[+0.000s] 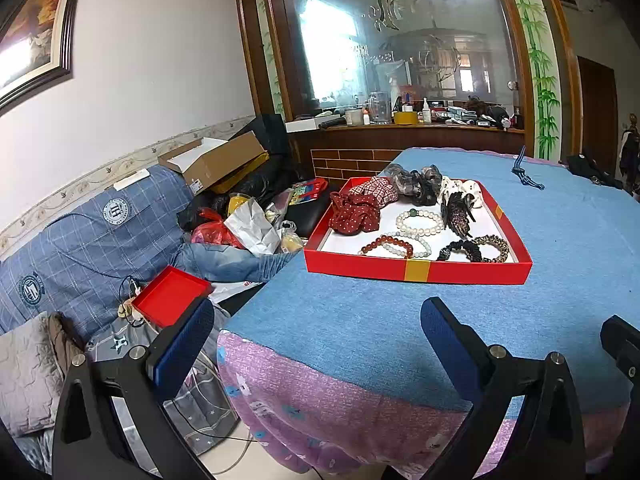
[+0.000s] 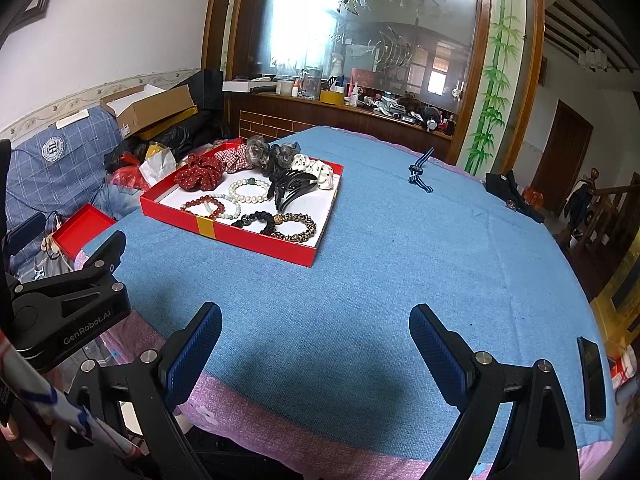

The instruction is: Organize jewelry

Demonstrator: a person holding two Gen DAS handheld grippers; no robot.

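Right wrist view: red tray of bracelets and scrunchies sits upper left on the bench | my right claw and left claw both spread, empty | I'd approach low, pinch one bead bracelet cleanly.

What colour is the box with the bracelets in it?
Red box with a gold band, white inside; clearest in the left wrist view.

right gripper: jaws wide apart, empty, over blue cloth | red tray of bracelets and scrunchies: ahead, left | striped strap: far ahead, right | phone: right
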